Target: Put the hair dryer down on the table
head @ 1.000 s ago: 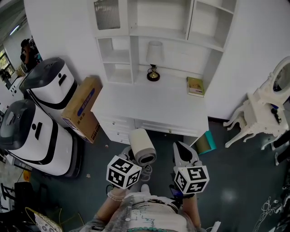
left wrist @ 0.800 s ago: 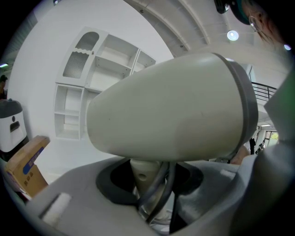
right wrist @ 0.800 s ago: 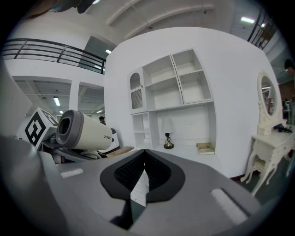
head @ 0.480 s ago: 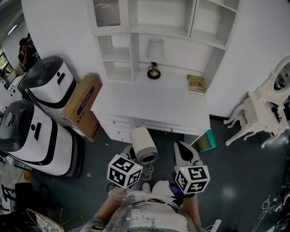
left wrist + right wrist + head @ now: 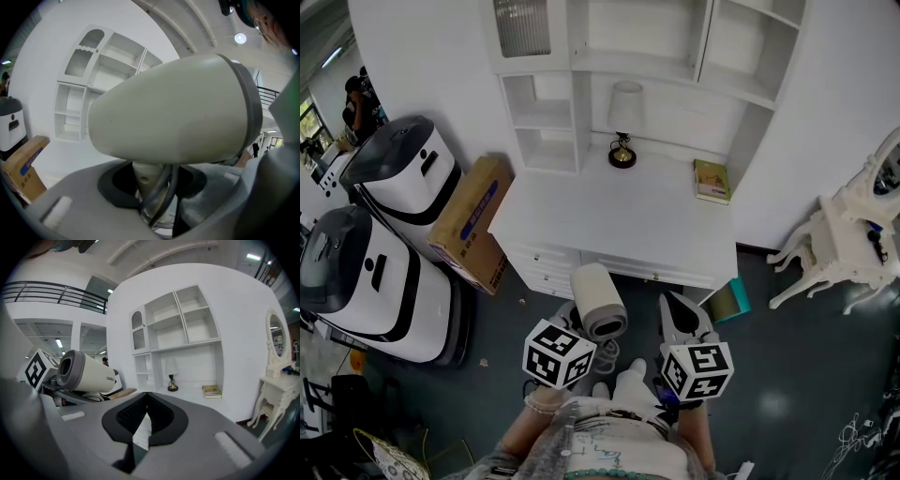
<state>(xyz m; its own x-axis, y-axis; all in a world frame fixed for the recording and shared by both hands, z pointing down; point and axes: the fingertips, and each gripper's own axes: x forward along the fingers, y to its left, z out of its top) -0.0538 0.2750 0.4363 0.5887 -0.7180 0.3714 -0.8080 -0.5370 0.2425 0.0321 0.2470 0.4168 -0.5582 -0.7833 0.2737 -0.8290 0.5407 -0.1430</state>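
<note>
Left gripper (image 5: 151, 183) has its jaws clamped on the handle of the hair dryer (image 5: 173, 112), with the dark cord (image 5: 161, 185) running down between the jaws alongside the handle. Its cream barrel sits crosswise above the jaws and fills most of the left gripper view, a grey ring at one end. In the head view the hair dryer is held in the air over the dark floor (image 5: 787, 375), just in front of the near edge of the white table (image 5: 619, 220) and not touching it. The grey-ringed end points back toward the person and the other end toward the drawers.

Just to its right, the right gripper (image 5: 677, 307) is level with it and holds nothing. Its black pads (image 5: 133, 416) are drawn almost together, leaving only a thin wedge of gap.

On the table, a small lamp (image 5: 623, 127) with a white shade stands at the back, and a book (image 5: 711, 180) lies flat near the back right corner. White shelves (image 5: 546, 122) rise behind and above the tabletop.

Left of the table a cardboard box (image 5: 471, 223) leans at a tilt, and beside it stand two white-and-black machines (image 5: 394, 178). A teal object (image 5: 729, 298) sits on the floor by the table's front right corner. An ornate white chair (image 5: 839, 239) stands well off to the right.
</note>
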